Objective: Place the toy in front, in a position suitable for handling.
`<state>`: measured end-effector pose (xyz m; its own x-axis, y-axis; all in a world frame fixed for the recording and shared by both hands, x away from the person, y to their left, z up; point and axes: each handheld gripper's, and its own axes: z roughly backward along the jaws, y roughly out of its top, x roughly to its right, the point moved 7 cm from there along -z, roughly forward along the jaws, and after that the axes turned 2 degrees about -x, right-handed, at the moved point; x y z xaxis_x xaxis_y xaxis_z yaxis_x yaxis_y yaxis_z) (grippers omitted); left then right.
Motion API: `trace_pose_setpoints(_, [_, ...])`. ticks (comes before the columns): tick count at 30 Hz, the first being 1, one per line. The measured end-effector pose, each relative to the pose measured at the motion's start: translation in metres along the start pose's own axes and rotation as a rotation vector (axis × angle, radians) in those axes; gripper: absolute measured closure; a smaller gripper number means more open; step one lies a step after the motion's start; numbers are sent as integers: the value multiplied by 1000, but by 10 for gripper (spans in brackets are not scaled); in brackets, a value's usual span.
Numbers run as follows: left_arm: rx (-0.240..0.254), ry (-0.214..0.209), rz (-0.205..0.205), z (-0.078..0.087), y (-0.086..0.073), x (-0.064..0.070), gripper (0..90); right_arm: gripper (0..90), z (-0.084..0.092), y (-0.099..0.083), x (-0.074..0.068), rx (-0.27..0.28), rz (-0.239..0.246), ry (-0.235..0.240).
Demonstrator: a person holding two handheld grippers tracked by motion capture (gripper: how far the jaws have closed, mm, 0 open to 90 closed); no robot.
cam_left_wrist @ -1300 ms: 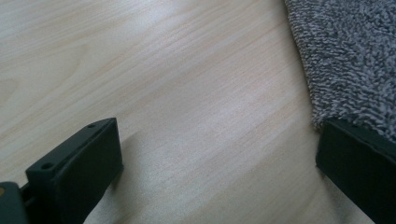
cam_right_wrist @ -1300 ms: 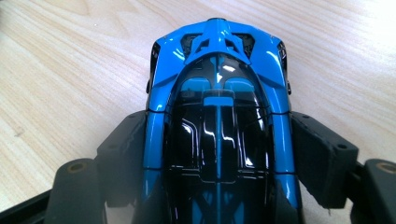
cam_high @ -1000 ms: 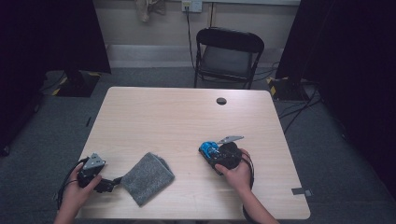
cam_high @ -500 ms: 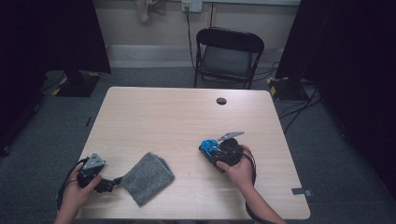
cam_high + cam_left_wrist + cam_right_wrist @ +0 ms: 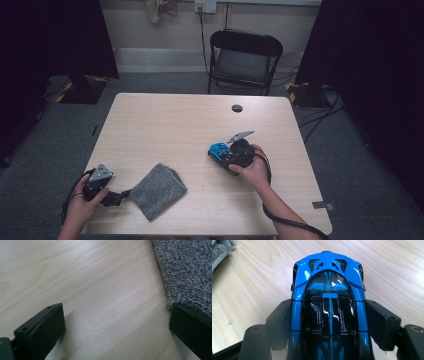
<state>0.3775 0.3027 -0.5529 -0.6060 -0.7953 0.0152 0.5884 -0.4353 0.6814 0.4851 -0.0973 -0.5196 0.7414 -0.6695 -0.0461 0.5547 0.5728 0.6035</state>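
We see the right gripper [image 5: 223,154] above the right half of the table [image 5: 165,125], nearer to the front edge than to the back edge. Its jaws are closed on a blue and black toy car [image 5: 328,305]: in the right gripper view both black jaws press on the car's two sides, approx. at the middle of the body, and the nose of the car points away from the gripper. In the high view the blue part of the car [image 5: 218,149] sticks out to the left of the gripper, and the person's right hand [image 5: 255,170] holds the gripper from the front-right side. If the wheels touch the wood or not, we cannot tell.

The left gripper [image 5: 120,196] is at the front left corner of the table, held by the left hand [image 5: 82,207]. Its jaws stand open, wide apart, w/ bare wood between them in the left gripper view. One jaw lies at the edge of a grey cloth [image 5: 187,272]; it looks like it touches the fuzzy border, but nothing is clamped.

The grey cloth [image 5: 157,190] lies flat near the front edge, between the two grippers, just beside the left one and well apart from the car.

Near the back edge, right of centre, there is a small dark round hole [image 5: 237,108] in the table top. Behind the table stands a black folding chair [image 5: 244,60].
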Motion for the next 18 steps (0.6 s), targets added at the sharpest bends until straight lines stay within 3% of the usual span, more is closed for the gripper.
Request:
trace_pose_setpoints(5, [0, 0, 0, 0, 0, 0, 0, 282, -8, 2, 8, 2, 6, 14])
trace_pose_setpoints(9, [0, 0, 0, 0, 0, 0, 0, 282, -15, 2, 7, -13, 39, 22])
trace_pose_setpoints(18, [0, 0, 0, 0, 0, 0, 0, 281, -24, 0, 6, -6, 43, 30])
